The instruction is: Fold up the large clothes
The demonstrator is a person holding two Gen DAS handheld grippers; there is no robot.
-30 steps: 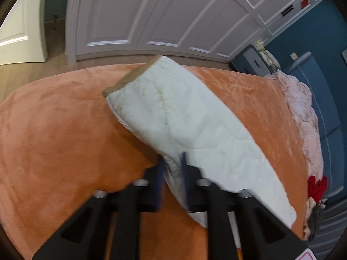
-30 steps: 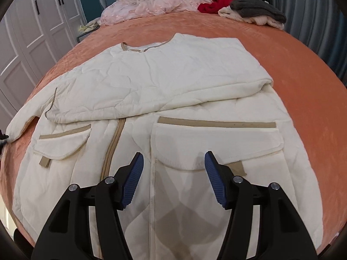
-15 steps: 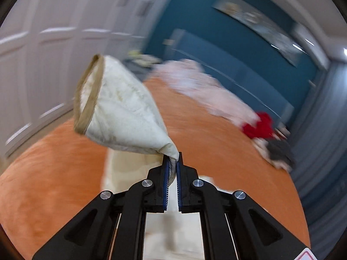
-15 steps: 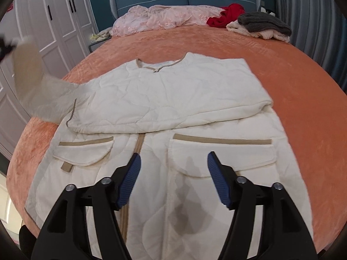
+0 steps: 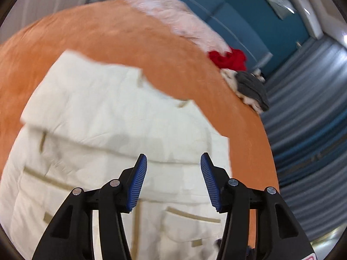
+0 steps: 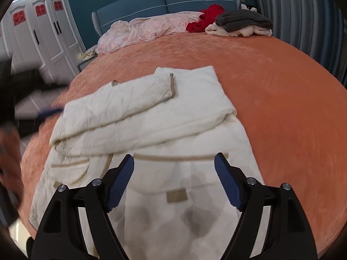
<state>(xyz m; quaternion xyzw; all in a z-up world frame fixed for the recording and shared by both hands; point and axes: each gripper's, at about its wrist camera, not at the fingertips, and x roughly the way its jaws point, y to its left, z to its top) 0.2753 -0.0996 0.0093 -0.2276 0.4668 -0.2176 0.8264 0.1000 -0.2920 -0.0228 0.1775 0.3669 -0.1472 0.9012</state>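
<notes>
Nearest the right wrist camera, the right gripper (image 6: 173, 166) hangs over the lower front of a cream quilted jacket (image 6: 151, 130), its blue ribbed pads wide apart after just opening further, with nothing between them. Below it lie a flap pocket (image 6: 175, 182) with tan trim and a small tan tab. Across the chest, 2 sleeves are folded, the upper one ending in a tan-bound cuff (image 6: 172, 85). Soft and puffy, with faint stitched lines, the jacket lies flat on a bed (image 6: 271, 99) covered in plush orange fabric.

On the other side, the left gripper (image 5: 173, 166) hovers above the same jacket (image 5: 108, 119), its jaws parted about halfway, having just been opening, and empty; that view is blurred.

Farther off, by the padded blue headboard (image 6: 164, 2), sit a crumpled pink lacy cloth (image 6: 141, 30), a red garment (image 6: 206, 19) and a grey knit (image 6: 243, 20) on pale clothes. White wardrobe doors (image 6: 45, 26) carry red paper cutouts too small to read.
</notes>
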